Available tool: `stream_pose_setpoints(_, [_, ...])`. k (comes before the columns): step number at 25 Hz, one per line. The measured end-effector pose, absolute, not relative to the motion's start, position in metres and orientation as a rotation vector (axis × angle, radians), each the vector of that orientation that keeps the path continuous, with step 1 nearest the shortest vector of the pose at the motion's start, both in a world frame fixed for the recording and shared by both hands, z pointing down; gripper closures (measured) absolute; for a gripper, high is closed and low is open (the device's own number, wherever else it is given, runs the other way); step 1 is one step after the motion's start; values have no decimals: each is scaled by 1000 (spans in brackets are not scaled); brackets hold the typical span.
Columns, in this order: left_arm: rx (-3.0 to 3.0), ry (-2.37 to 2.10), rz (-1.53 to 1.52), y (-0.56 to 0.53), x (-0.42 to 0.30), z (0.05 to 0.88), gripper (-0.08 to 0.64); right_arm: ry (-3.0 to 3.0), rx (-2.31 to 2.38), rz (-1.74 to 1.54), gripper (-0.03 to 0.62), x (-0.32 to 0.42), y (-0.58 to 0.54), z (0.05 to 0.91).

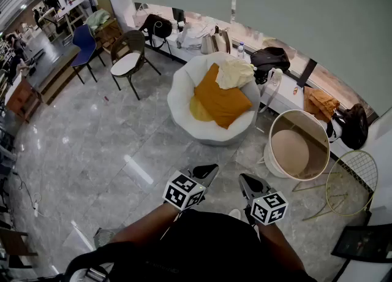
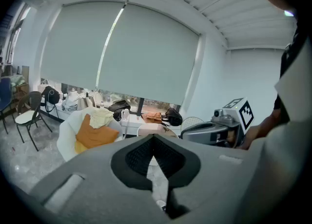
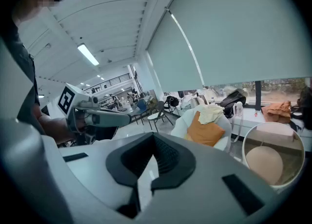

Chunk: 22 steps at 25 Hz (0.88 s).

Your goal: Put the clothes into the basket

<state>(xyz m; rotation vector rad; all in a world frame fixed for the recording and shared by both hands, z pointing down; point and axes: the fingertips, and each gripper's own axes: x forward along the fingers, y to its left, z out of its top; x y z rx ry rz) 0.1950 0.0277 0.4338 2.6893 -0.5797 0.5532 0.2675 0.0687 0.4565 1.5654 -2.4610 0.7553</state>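
Closest in, the left gripper (image 1: 205, 172) and the right gripper (image 1: 250, 184) are held side by side in front of the person's body. Both tip a little down toward the grey floor (image 1: 92, 146). The left fingers (image 2: 139, 156) are pressed together with nothing between them. The right fingers (image 3: 168, 156) are clenched on nothing too. I think they sit low and close like this because the person is only getting ready. No cloth has been picked up yet.

Farther on stands a round white chair (image 1: 180, 100). The clothes lie in its seat, well apart from both grippers. There is an orange cloth (image 1: 222, 100) and a pale yellow cloth (image 1: 236, 73) lying on top of its far end. The way to them across the floor looks open.

Just beside the chair, to the right, is the round white basket (image 1: 269, 146). Its mouth is open and nothing shows inside. That makes it an easy place to drop clothes in. A yellow wire chair (image 1: 352, 179) stands close on the basket's right and could get bumped.

Farthest off is a window ledge (image 1: 285, 100) with a black bag (image 1: 269, 59) and a brown cloth (image 1: 320, 100) on it.
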Motion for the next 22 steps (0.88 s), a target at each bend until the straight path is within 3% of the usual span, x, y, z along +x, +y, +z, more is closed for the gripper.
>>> stream_pose_setpoints(22, [2675,-590,540,31,194,437,560,-2536,1593,861,577,268,71,455])
